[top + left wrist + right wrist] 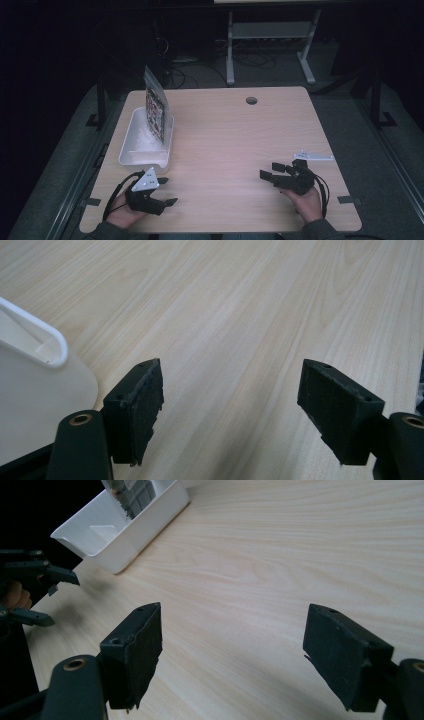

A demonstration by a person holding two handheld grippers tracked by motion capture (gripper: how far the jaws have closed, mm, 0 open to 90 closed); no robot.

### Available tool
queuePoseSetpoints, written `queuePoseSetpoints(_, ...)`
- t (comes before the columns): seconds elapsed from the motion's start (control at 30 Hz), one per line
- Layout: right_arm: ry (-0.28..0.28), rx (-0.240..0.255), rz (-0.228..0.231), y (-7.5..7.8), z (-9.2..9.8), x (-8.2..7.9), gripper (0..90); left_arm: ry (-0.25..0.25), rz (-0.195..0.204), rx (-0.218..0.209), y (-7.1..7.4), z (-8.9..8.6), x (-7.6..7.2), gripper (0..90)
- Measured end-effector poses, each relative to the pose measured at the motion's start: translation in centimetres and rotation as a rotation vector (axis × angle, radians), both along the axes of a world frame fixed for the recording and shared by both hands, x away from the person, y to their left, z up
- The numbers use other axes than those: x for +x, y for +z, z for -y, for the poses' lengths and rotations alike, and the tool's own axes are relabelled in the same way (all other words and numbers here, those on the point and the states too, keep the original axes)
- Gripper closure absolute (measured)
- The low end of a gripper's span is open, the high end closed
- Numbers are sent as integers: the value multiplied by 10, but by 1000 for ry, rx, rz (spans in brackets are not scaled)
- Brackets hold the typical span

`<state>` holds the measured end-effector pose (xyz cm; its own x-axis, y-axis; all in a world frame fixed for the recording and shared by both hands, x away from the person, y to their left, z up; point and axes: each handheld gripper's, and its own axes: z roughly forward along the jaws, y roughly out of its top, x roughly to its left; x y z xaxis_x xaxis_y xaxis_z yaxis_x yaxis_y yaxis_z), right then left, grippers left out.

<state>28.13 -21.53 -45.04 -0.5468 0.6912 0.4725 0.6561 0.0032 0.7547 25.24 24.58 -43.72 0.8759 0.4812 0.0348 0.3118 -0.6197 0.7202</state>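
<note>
- left gripper point(169, 191): held low over the near left edge of the pale wooden counter point(230, 145), jaws apart, nothing between them.
- right gripper point(270, 171): held over the near right of the counter, jaws apart, nothing between them.
- white rectangular plastic tub point(131, 145): just beyond the left gripper, on the counter's left side.
- printed foil pouch point(155, 107): stands upright in the tub's far end.

Printed packet point(155, 107) in white tray point(131, 145): label too small to read; its top cut off in right gripper view. Tray cropped at left gripper view's edge.
</note>
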Motion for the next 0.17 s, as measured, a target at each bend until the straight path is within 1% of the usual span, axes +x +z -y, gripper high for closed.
queuePoseSetpoints(0.17,16,-7,10,-3,-1,-11,225,-2,0,2,0,0,0,257)
